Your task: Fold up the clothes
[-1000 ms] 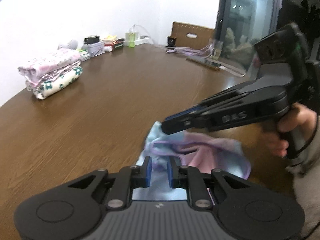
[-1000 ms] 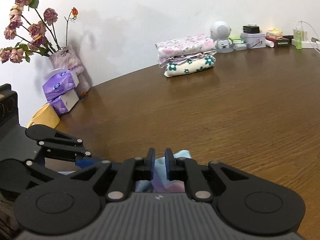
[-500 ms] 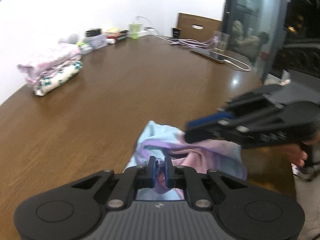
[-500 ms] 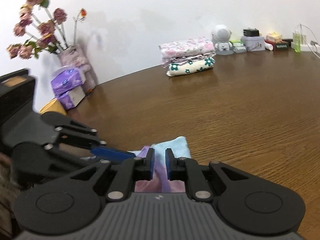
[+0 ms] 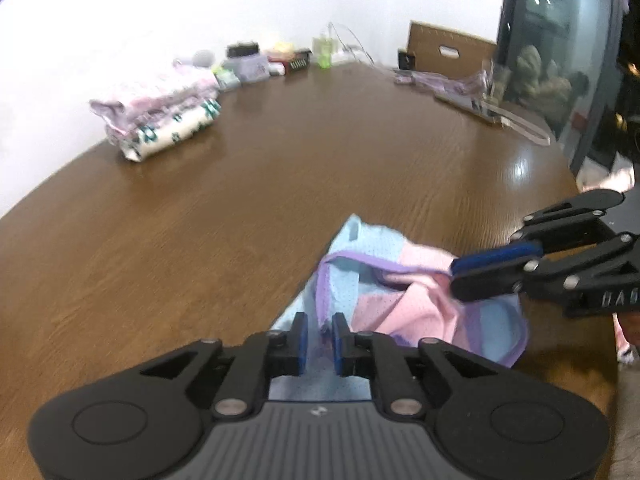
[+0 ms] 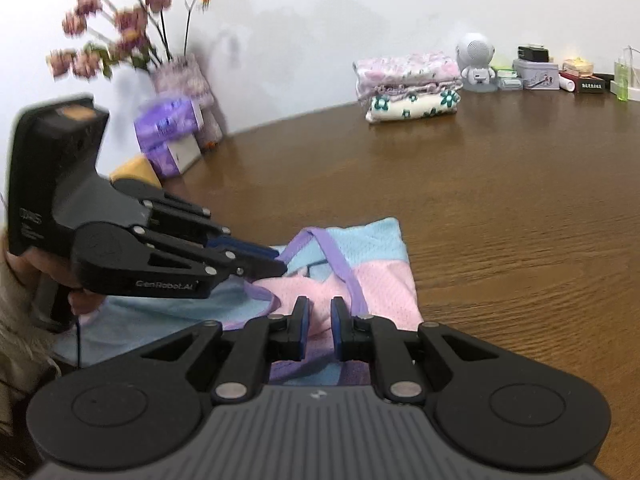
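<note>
Garment (image 5: 384,288) lies bunched on the bench (image 5: 240,208), stretched between both tools: left tool (image 5: 319,334) and right tool (image 6: 319,322) each pinch purple-trimmed fabric, their jaws easing apart.

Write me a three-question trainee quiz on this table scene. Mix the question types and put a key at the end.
1. True or false: the folded clothes stack sits beside the white robot-shaped speaker.
2. What colour is the trim on the mesh garment? A purple, B green, C black.
3. Fill in: the tissue packs stand in front of a vase of ____.
Key: 1 true; 2 A; 3 flowers.
</note>
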{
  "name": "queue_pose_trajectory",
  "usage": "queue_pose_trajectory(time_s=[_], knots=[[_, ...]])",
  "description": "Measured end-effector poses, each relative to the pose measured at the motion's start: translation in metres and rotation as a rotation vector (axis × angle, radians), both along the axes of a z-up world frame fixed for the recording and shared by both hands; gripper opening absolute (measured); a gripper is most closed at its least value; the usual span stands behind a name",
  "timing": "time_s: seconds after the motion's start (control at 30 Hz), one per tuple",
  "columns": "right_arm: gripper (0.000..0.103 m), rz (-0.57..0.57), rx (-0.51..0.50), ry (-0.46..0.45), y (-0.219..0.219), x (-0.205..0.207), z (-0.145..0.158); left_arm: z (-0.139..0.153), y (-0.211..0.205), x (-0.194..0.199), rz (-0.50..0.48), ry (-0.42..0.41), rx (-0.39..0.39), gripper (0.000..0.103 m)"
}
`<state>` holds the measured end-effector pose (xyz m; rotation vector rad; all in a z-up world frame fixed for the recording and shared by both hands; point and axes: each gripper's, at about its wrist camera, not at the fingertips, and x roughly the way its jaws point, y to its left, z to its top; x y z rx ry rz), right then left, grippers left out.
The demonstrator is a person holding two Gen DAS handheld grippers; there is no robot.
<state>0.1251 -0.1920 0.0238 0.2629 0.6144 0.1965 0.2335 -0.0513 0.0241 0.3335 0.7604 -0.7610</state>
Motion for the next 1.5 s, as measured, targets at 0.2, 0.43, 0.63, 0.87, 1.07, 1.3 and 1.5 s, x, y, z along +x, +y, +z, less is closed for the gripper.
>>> queue_pose_trajectory(time_s=[0.2, 0.43, 0.63, 0.87, 1.07, 1.3, 1.5], knots=[[0.030, -0.114, 0.050, 0.007, -0.037, -0.021, 0.002, 0.022, -0.009, -0.028, 0.023, -0.021, -0.039, 0.015], [0.030, -0.120, 0.136, 0.061, -0.057, -0.033, -0.016, 0.024, -0.038, -0.077, 0.086, -0.031, -0.098, 0.018], [0.030, -0.104, 0.202, 0.065, -0.069, -0.042, -0.025, 0.010, -0.073, -0.109, 0.069, -0.025, -0.121, 0.025], [0.030, -0.070, 0.266, 0.091, -0.081, -0.043, -0.033, -0.016, -0.112, -0.137, 0.125, -0.136, -0.029, 0.025], [0.022, -0.032, 0.302, 0.116, -0.082, -0.036, -0.039, -0.024, -0.129, -0.151, 0.252, -0.221, 0.020, 0.037], [0.002, -0.019, 0.327, 0.095, -0.084, -0.032, -0.030, -0.023, -0.150, -0.155, 0.274, -0.331, 0.105, 0.037], [0.002, -0.008, 0.326, 0.072, -0.082, -0.032, -0.021, -0.027, -0.155, -0.152, 0.264, -0.340, 0.142, 0.034]])
